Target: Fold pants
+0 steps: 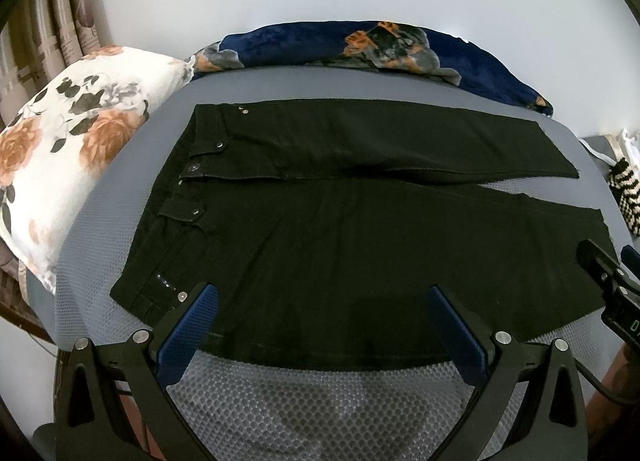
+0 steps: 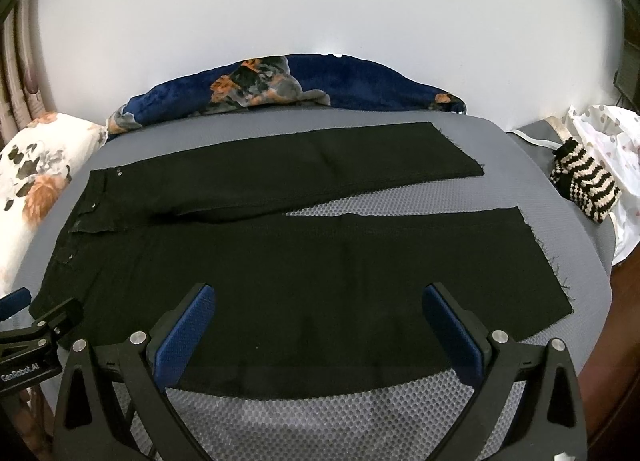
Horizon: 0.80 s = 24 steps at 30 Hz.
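Pants: black pants [image 1: 360, 229] lie flat and spread out on the grey mesh mattress [image 1: 320, 401], waistband to the left, both legs running right, fly and metal buttons facing up.
Legs: the far leg angles away from the near one, and a wedge of mattress shows between the hems in the right wrist view.
Left gripper: the left gripper [image 1: 322, 303] hovers low over the near edge of the pants, up by the waistband and hip end, pointing across the bed toward the wall.
Left jaws: spread wide, nothing between the blue pads [image 1: 192, 325], their tips over the black cloth; whether they touch it, I cannot tell.
Right gripper: the right gripper [image 2: 318, 303] hangs over the near leg, further toward the hem, also aimed at the wall.
Right jaws: wide apart too, holding nothing, blue pads over the fabric.
Side by side: each gripper shows at the edge of the other's view, level with it along the near edge.
Around the bed: a floral pillow [image 1: 68, 149] beyond the waistband, a navy blanket [image 1: 360, 49] bunched against the wall, a striped knit item [image 2: 584, 189] past the hems.
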Tool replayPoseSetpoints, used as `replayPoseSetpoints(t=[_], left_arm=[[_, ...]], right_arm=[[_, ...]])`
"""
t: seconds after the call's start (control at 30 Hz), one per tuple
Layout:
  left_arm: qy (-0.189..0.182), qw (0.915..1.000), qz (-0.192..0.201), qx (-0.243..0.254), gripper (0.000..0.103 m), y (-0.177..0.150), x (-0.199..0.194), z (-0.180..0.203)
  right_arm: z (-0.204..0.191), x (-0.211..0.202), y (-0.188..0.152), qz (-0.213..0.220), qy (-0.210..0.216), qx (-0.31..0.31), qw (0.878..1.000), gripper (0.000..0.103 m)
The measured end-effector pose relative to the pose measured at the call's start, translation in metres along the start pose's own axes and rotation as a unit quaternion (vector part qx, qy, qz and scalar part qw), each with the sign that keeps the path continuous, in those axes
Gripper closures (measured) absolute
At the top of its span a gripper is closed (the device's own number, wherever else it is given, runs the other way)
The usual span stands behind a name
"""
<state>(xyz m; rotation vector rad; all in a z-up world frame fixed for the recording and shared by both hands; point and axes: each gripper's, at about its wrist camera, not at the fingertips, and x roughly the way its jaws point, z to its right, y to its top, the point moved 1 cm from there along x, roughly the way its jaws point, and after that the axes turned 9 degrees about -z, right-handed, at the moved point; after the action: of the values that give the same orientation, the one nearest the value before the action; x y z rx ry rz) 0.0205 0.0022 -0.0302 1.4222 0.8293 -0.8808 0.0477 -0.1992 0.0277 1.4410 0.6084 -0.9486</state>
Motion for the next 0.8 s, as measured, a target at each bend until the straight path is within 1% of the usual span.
replayPoseSetpoints(t=[0.63, 0.73, 0.8], left_arm=[[0.001, 1.0000, -0.006, -0.006, 0.000, 0.007, 0.009, -0.006], [0.001, 0.9999, -0.008, -0.008, 0.000, 0.007, 0.011, -0.007], [0.001, 0.9999, -0.011, -0.010, 0.000, 0.008, 0.013, -0.007]], right_arm=[[-0.001, 0.007, 0.009, 0.000, 0.007, 0.008, 1.000, 0.000], [-0.001, 0.008, 0.010, -0.001, 0.012, 0.011, 1.000, 0.000], [0.000, 0.011, 0.011, -0.006, 0.025, 0.014, 1.000, 0.000]])
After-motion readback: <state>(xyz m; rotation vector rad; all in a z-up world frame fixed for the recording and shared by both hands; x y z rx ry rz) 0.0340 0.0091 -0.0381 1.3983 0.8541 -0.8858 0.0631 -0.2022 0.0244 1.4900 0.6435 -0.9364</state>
